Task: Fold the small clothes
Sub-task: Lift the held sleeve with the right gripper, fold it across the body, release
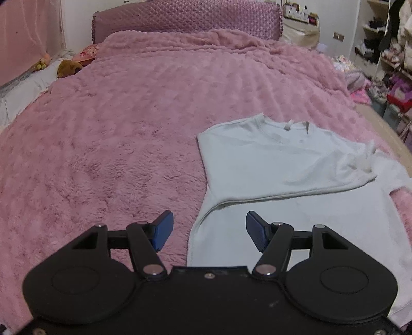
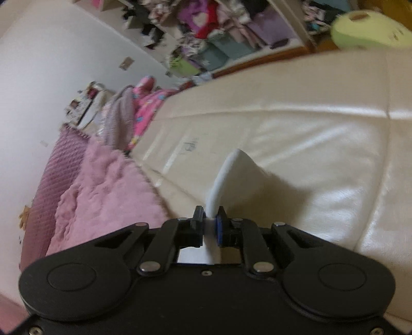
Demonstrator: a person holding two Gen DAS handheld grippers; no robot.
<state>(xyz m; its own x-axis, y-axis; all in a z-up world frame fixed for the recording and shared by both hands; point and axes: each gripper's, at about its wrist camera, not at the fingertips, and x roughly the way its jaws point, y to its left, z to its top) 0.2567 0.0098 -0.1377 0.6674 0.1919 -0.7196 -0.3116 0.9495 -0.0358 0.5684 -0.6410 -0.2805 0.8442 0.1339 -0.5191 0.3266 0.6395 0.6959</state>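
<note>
left wrist view looks over a bed under a fluffy pink blanket [image 1: 116, 134], with a quilted mauve headboard [image 1: 185, 20] far off and cluttered shelves [image 1: 386, 64] at the far right. a pale shirt [image 1: 288, 165] lies on the near right of the blanket, one sleeve folded across; its neck label is too small to read. left gripper [image 1: 209, 230] is spread wide above the shirt's left edge. right gripper [image 2: 209, 225] pinches a white fabric edge [image 2: 221, 177] over a cream padded surface [image 2: 309, 123].
</note>
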